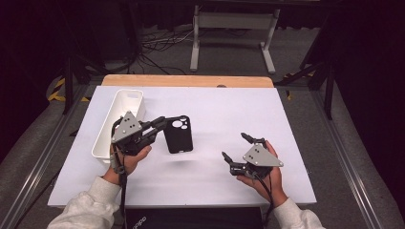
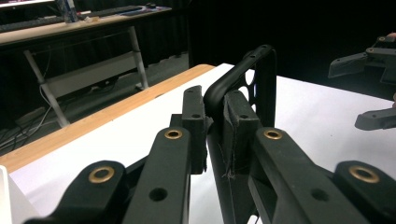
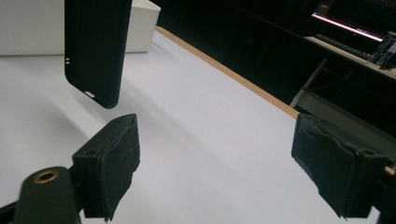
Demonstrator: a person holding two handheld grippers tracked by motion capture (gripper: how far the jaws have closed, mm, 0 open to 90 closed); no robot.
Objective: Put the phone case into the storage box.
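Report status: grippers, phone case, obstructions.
Left gripper shut on phone case, held above table. Right gripper open, empty. White bin left of case; nothing between grippers.

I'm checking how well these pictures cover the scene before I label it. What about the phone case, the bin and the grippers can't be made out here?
- Phone case: in the left gripper view, the left gripper hides all but one corner; the right gripper view cuts off its top.
- White bin: the high view leaves unclear whether it holds anything; the left gripper covers its near end.
- Right gripper: open, holding nothing.
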